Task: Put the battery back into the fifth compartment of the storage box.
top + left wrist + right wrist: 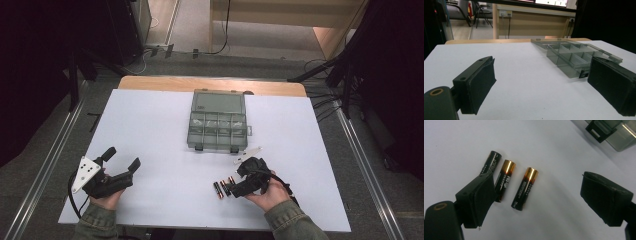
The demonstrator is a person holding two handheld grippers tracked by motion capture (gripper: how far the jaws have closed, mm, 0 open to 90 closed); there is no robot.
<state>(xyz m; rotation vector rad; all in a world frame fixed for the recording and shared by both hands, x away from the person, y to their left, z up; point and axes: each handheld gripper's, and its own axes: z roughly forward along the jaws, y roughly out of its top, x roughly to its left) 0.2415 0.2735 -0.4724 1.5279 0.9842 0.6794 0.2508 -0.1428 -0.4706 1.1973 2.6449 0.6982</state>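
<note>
My right gripper (534,202) hangs low over the batteries with its jaws apart and nothing between the pads; the nearest battery (525,188) lies just under the gap, a second battery (504,180) beside it, and a third (490,162) partly behind the left jaw. In the high view the three batteries (224,187) sit in a tight row on the table (150,140), just left of the right gripper (248,176) and near the front edge. My left gripper (541,87) rests with jaws wide apart, holding nothing, well clear at the front left corner (119,169).

I judge the work barely begun: the box (218,122) stands open mid-table, its compartments looking empty, so all three batteries are left to move. The path from batteries to box is bare table. The row is tight, so a pad may nudge a neighbour.
</note>
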